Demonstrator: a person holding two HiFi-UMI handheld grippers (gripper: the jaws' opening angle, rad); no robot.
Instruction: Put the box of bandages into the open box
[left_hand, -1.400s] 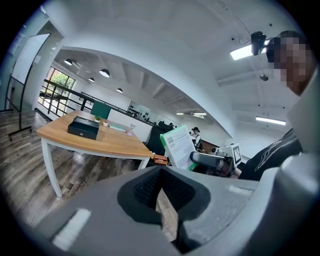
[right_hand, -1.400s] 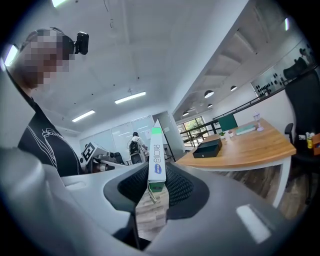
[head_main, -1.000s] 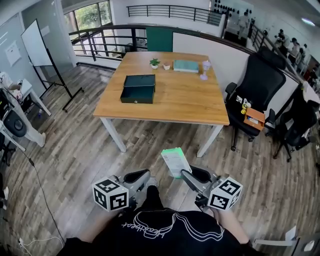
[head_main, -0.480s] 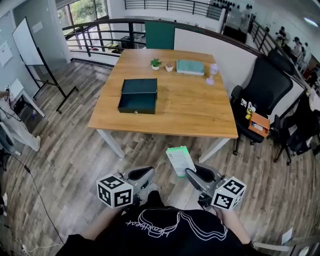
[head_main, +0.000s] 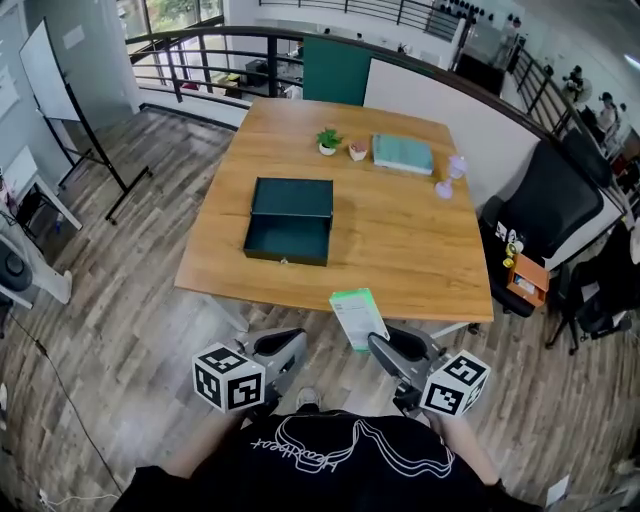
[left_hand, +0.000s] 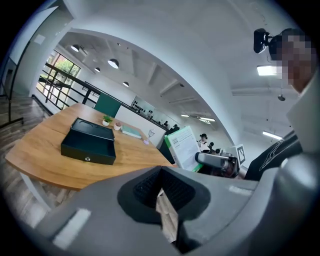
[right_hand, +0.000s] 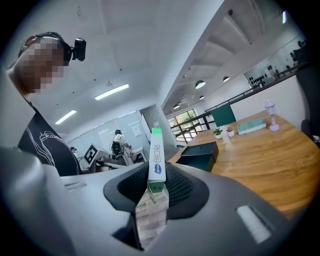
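Between the jaws of the right gripper (right_hand: 156, 182) we see the box of bandages (right_hand: 156, 159) clamped edge-on by its lower end. It stands upright, with its green top well clear of the gripper. The left gripper (left_hand: 161, 189), held level on the other side of the body, carries nothing. Its jaws are drawn together, or so nearly that only a sliver of floor shows between them.

Against the head views of a second and half a second ago, both grippers keep the same posture in front of the torso. The table (head_main: 400, 245), however, has slid down the frame and grown. A second ago a broad strip of wooden floor separated the box of bandages from the near table edge; now the box of bandages overlaps that edge. We read this as the person walking up to the table — transport, not yet placement.

The open box (head_main: 285, 252) lies on the left half of the tabletop with its lid thrown back toward the far side. Its interior looks empty, though at this range we cannot rule out something small inside. It is still well apart from the right gripper's load. Beyond it stand a potted plant (head_main: 327, 141) and a teal book (head_main: 403, 153).

We judge the grasp secure and the approach nearly complete — a forward-left reach and a lowering into the dark tray are yet to come.
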